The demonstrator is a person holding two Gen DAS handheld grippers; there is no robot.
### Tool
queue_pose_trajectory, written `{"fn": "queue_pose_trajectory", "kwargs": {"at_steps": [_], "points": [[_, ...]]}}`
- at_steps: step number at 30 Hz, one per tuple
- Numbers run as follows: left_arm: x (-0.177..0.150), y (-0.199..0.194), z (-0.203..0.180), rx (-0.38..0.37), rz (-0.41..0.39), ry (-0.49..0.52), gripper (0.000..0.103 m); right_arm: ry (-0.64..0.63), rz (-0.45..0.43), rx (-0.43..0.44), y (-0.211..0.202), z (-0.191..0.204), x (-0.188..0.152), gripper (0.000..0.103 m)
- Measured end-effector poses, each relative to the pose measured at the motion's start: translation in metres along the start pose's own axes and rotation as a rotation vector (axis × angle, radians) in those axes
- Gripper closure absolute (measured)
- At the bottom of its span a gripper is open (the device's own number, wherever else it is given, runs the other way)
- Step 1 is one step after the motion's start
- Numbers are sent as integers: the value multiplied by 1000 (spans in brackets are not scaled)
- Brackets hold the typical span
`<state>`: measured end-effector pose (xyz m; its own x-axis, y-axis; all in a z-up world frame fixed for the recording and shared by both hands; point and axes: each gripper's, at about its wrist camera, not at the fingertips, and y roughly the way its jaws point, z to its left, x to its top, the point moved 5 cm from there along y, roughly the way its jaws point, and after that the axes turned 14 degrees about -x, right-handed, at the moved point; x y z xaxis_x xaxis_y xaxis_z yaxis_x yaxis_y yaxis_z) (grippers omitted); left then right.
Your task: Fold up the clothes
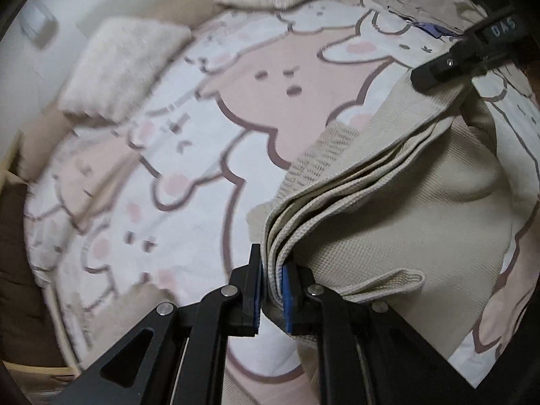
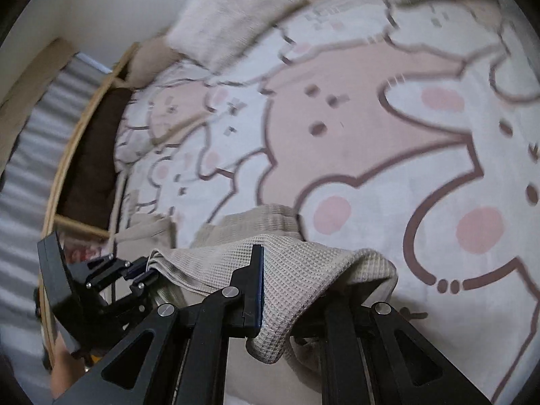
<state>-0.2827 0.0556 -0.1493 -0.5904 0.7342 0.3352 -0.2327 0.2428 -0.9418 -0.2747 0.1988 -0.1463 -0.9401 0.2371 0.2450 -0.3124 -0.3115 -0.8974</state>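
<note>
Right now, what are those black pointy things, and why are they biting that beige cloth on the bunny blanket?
They are two grabbing tools that a person holds, one in each hand. Each has a small camera looking along its two fingers, so you get one picture per tool. The left hand-held gripper pinches several folded layers of the beige waffle-knit garment. The right hand-held gripper pinches another part of the same garment. Both lift it over a bunny-print bedspread, to fold it. Fluffy pillows lie at the far end.

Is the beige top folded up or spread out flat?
Folded. The beige top shows several stacked layers along its edge, bunched between the left gripper and the right gripper.
</note>
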Motion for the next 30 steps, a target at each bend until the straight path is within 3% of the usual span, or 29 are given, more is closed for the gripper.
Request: {"fn": "queue_pose_trajectory", "kwargs": {"at_steps": [2, 7, 8, 11, 12, 17, 19, 21, 24, 27, 30], "points": [[3, 11, 6, -45, 6, -24, 89, 52, 28, 0, 12, -6, 3, 90], [9, 19, 19, -107, -22, -86, 65, 199, 96, 71, 35, -25, 10, 88], [10, 19, 24, -125, -30, -105, 63, 228, 112, 91, 38, -28, 11, 81], [10, 22, 34, -167, -48, -160, 57, 286, 134, 139, 37, -37, 18, 23], [9, 23, 36, -174, -52, -171, 56, 296, 101, 151, 30, -40, 23, 21], [11, 26, 39, -190, -74, -199, 56, 334, -42, 220, -16, -53, 43, 21], [12, 23, 42, -198, -96, -219, 56, 217, -119, 152, -34, -41, 38, 22], [13, 19, 47, -203, -120, -245, 56, 31, -158, 48, -38, -14, 21, 44], [10, 4, 56, -209, -175, -283, 56, -217, -115, -26, -16, 31, -21, 61], [3, -17, 64, -185, -234, -312, 56, -425, -67, -83, 11, 69, -64, 64], [-10, -38, 65, -146, -281, -309, 56, -577, -77, -133, 29, 96, -91, 64]]}}
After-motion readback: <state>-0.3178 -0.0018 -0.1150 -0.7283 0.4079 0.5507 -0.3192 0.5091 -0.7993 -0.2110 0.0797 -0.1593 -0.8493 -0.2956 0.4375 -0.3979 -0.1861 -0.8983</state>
